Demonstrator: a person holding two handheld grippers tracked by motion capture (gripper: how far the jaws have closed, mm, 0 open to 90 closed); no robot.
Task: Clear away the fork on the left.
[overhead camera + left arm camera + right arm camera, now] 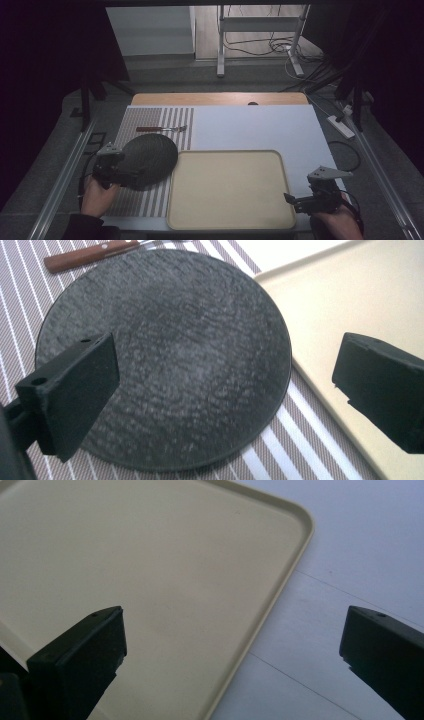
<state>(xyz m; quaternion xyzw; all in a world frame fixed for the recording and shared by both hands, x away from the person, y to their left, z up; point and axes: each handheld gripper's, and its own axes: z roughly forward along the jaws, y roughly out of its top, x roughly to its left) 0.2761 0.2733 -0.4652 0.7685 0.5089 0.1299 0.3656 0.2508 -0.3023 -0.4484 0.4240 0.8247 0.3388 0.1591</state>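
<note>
Above the dark plate [165,360], left gripper [225,385] gapes, seemingly not touching; high view adds right gripper [300,200], jaws apart.

At the lower left of the high view, the left black hand-held gripper [131,176] is a blocky dark body topped by a grey three-cornered plate; a dark cable trails from it toward the frame's left edge; the hand behind it leads into a dark sleeve. At the lower right, the right black hand-held gripper [289,199] carries a similar pale grey plate; dark cables loop beside it. In the gripper views the jaws are matt black rectangular blocks, each with a small round hole near its upper corner.
</note>
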